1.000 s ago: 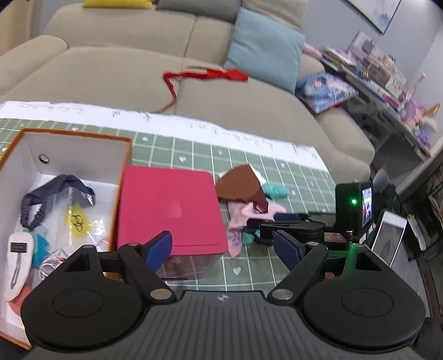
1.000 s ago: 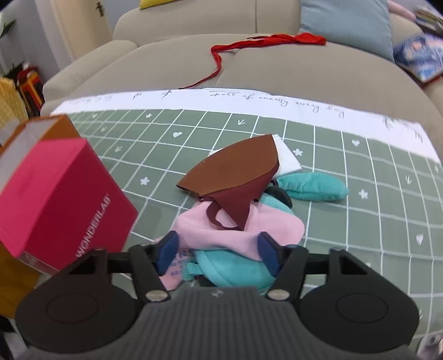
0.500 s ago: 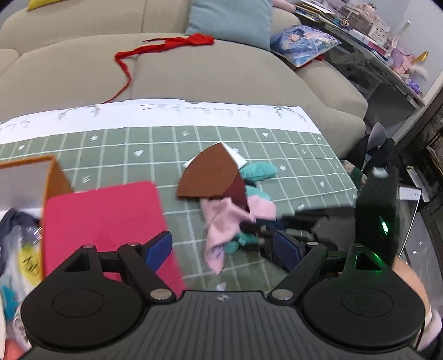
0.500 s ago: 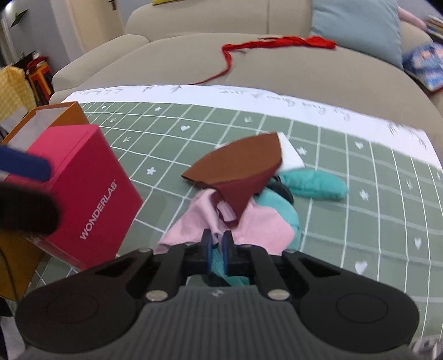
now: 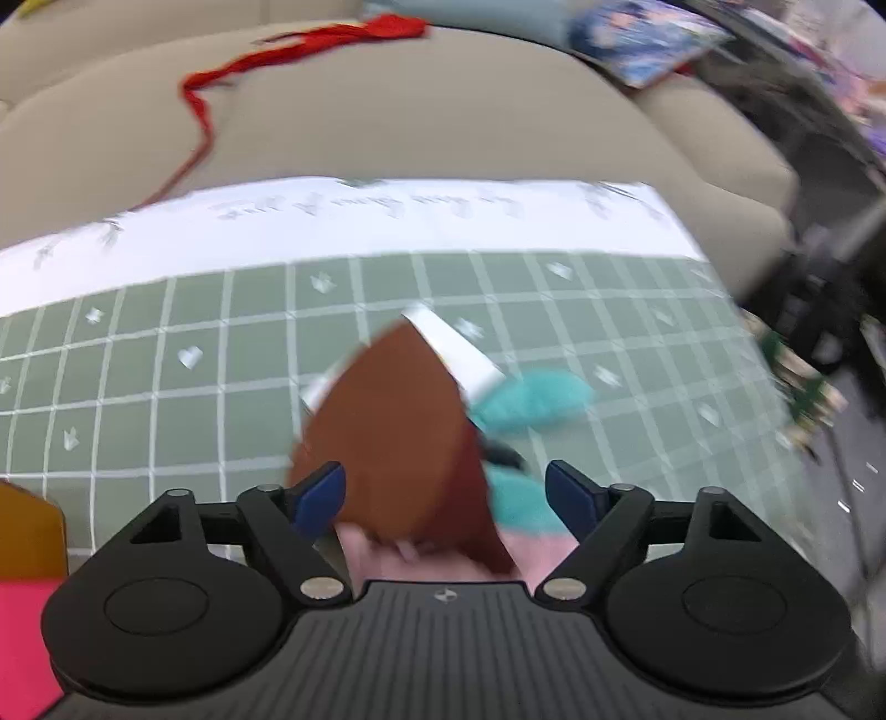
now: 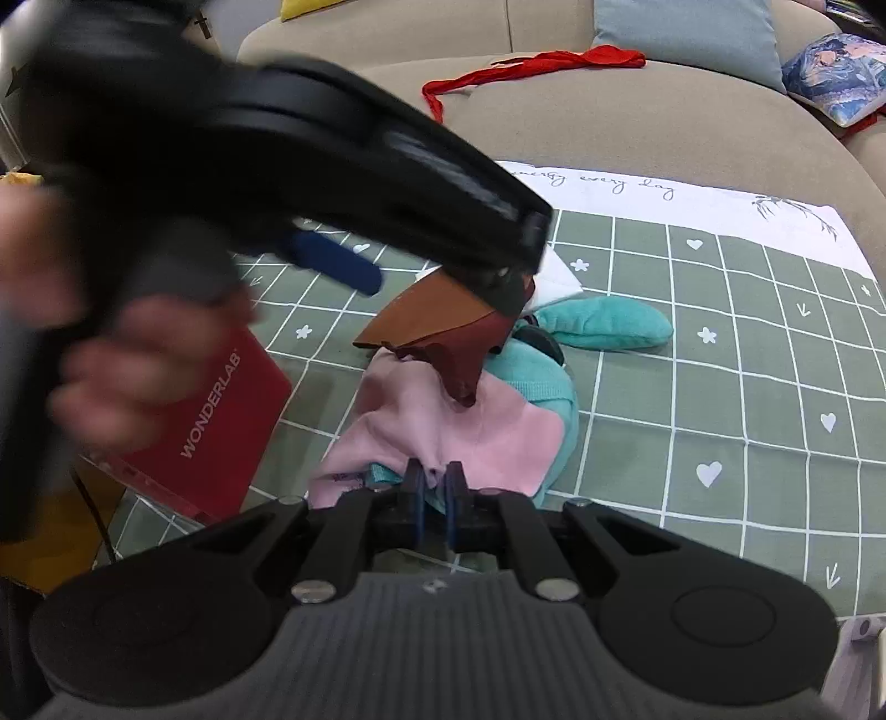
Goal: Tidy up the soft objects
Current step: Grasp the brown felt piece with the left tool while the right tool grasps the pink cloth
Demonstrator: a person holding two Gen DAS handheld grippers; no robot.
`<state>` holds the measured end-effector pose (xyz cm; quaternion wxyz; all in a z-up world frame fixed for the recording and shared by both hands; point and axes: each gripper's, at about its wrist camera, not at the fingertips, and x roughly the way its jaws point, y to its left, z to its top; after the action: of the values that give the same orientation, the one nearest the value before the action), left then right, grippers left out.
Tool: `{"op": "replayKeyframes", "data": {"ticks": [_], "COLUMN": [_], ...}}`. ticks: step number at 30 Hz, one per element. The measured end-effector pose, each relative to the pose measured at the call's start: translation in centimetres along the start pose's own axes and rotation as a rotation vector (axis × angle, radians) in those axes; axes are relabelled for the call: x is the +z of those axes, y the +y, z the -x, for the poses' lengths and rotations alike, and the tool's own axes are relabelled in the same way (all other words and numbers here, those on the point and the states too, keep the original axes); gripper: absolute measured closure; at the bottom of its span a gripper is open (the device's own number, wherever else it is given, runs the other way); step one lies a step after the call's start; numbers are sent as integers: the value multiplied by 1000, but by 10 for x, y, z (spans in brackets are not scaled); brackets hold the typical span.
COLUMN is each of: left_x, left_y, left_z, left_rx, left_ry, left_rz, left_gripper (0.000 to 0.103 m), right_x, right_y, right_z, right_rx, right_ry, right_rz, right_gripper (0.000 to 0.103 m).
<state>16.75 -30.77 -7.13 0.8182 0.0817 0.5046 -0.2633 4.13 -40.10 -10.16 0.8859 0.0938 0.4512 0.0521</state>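
A pile of soft things lies on the green checked mat [image 6: 720,343]: a pink cloth [image 6: 459,426], teal plush pieces [image 6: 603,324], and a brown and dark red piece [image 6: 443,315] on top. My right gripper [image 6: 434,498] is shut on the near edge of the pink cloth. My left gripper [image 5: 446,498] is open, its fingers either side of the brown piece [image 5: 393,426] just above the pile. In the right wrist view the left gripper [image 6: 338,266] reaches in from the left over the pile.
A pink-red box marked WONDERLAB [image 6: 210,421] stands left of the pile, with an orange box [image 5: 27,526] beside it. A beige sofa [image 6: 637,116] is behind the mat, with a red ribbon [image 6: 531,66], a blue cushion [image 6: 686,33] and a printed pillow [image 6: 836,77] on it.
My left gripper has swung right, away from the boxes, to over the pile. My right gripper has closed on the pink cloth and stays shut.
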Motion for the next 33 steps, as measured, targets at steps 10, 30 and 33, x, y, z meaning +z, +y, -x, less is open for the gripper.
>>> {"op": "replayKeyframes", "data": {"ticks": [10, 30, 33], "left_x": [6, 7, 4], "left_y": [6, 33, 40], "left_z": [-44, -5, 6], "left_rx": [66, -69, -125], "left_ry": [38, -20, -28], "left_rz": [62, 127, 154], "left_gripper": [56, 97, 97], "right_x": [-1, 3, 5], "right_y": [-3, -8, -8], "right_z": [6, 10, 15], "right_rx": [25, 78, 93], "right_ry": [-9, -18, -28], "right_rz": [16, 9, -1], "right_gripper": [99, 99, 99]}}
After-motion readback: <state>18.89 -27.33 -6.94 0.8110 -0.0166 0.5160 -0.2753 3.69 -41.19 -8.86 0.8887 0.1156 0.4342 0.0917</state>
